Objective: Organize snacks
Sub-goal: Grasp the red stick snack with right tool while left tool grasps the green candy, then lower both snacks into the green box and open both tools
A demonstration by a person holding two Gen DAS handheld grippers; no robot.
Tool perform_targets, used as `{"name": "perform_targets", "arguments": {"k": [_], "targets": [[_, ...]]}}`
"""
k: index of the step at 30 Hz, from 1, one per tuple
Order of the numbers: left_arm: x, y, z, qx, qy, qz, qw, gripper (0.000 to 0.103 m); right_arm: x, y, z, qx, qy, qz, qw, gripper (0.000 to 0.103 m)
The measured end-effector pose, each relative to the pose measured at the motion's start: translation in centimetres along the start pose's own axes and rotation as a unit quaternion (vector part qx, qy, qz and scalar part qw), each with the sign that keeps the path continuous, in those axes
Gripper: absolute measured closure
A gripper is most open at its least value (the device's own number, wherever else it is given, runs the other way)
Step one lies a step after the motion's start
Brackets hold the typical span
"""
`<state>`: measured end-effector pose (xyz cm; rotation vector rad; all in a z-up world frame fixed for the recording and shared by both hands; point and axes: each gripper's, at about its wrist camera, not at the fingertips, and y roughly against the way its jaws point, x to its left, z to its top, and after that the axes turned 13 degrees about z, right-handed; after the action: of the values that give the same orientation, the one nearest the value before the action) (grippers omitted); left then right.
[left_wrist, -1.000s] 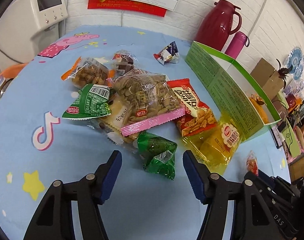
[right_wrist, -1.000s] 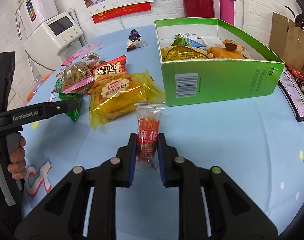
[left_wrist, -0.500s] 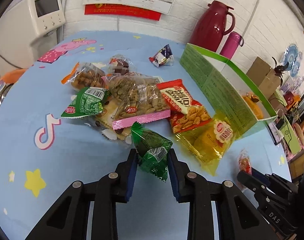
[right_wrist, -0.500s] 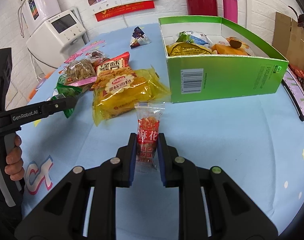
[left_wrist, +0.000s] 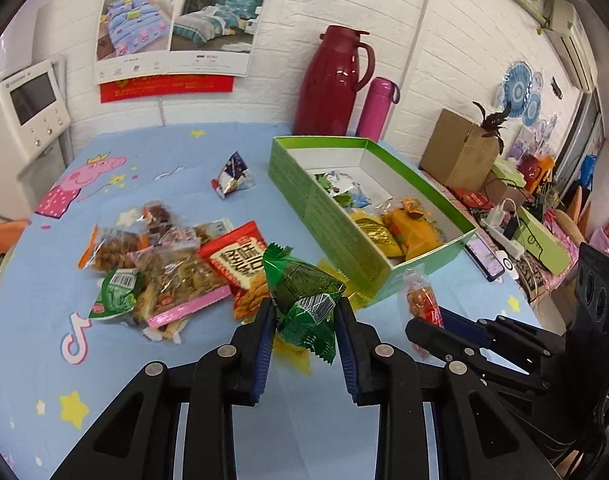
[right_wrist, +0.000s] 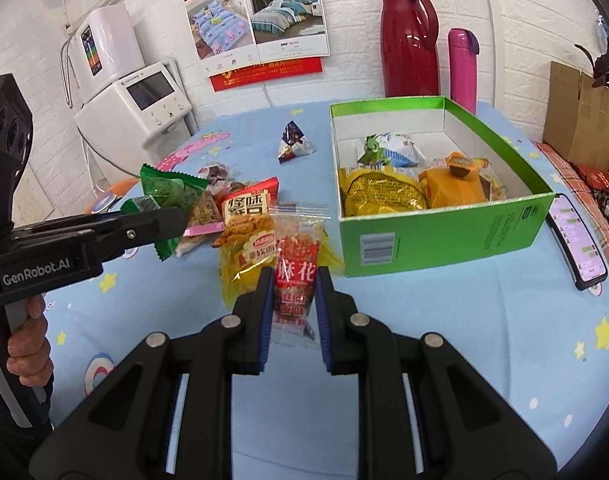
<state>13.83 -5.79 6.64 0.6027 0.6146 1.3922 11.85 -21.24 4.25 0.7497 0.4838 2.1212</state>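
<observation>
Both claws are loaded and raised above the table (right_wrist: 484, 344), neither yet over the green box (right_wrist: 444, 236). The left claw (left_wrist: 304, 316) is pinched on a green packet (left_wrist: 304, 304), holding it clear of the cloth just in front of the loose pile; the packet stands roughly upright, its long axis running bottom to top, crimped upper edge pointing up and away toward the wall, barcode facing the camera. The right claw (right_wrist: 294, 288) is closed on a red twist-snack sachet (right_wrist: 296, 272), gripped by its lower half, long axis vertical, clear top seal pointing upward, printed face toward the camera; it sits left of the box's near wall. Progress, in my judgement, is partial: the box already holds several items, among them a yellow bag (right_wrist: 380, 194) and an orange packet (right_wrist: 452, 186), with free floor at its far end. Outstanding: the two packets in hand, the pile (left_wrist: 172, 268) of about half a dozen bags on the table, and a lone triangular packet (left_wrist: 232, 174) lying apart toward the wall.
</observation>
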Motion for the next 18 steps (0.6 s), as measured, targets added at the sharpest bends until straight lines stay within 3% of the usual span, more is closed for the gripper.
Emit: {"name": "perform_targets", "arguments": {"k": [6, 18], "targets": [[-2.6, -0.3, 3.1, -0.020, -0.018, -0.015, 0.9995, 0.073, -2.2, 1.4, 2.3, -0.034, -0.004, -0.028, 0.999, 0.081], [-7.1, -5.7, 8.2, -0.005, -0.032, -0.041, 0.9986, 0.073, -8.5, 0.1, 5.9, -0.058, -0.015, -0.077, 0.995, 0.081]]}}
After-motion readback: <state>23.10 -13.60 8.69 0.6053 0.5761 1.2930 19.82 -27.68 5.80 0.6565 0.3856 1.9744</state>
